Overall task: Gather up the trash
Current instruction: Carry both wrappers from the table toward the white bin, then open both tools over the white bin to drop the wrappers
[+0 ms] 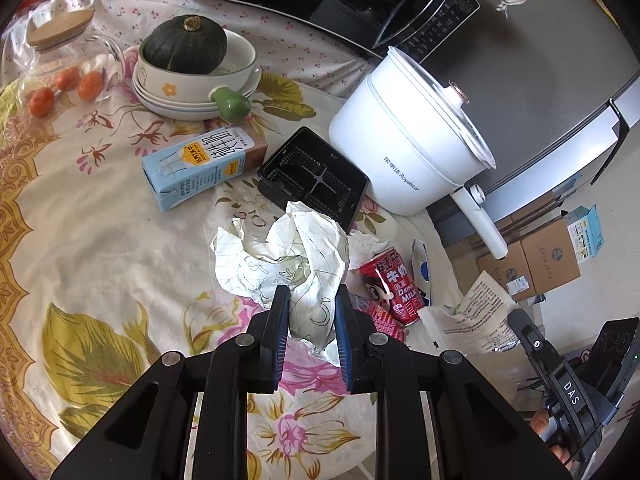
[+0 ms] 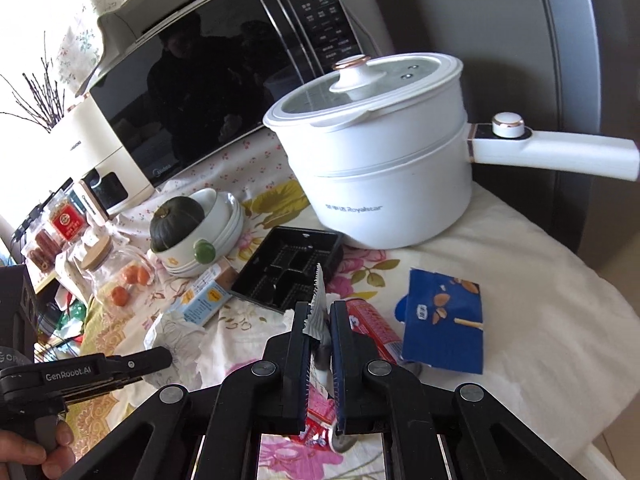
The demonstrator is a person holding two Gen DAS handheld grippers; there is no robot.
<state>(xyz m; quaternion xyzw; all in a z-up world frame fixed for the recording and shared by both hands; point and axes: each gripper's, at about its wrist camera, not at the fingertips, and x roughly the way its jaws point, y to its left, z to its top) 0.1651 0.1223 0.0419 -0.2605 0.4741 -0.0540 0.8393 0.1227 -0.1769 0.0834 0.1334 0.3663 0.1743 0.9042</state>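
- While trash is being gathered from the floral tablecloth (image 1: pixel 80 208), two pieces are being gripped at once, so the pick-up step is judged to be in hand.
- A crumpled paper ball (image 1: pixel 288 256) is being pinched between the blue pads of the left gripper (image 1: pixel 312 320); the jaws are being held narrowly apart by the wad, which is bulging out ahead of them just above the cloth.
- A thin, silvery, saw-edged wrapper scrap (image 2: pixel 318 304) is being clamped by the right gripper (image 2: pixel 319 320), with its jaws nearly together and the scrap standing up between them.
- Still lying on the cloth: a red milk can (image 1: pixel 394 288) on its side, a flattened blue snack packet (image 2: pixel 444 328), a pale-blue milk carton (image 1: pixel 200 168) and a black ribbed plastic tray (image 1: pixel 314 176).
- No bin is being shown in either view, so a lift and a carry to some receptacle is judged to be called for next.
- Paper is being read as light and springy, the scrap as flimsy and likely to slip; the can is rigid, round and apt to roll.
- A white electric pot (image 2: pixel 384 168) and a stacked bowl with a dark squash (image 1: pixel 186 44) are being left alone.
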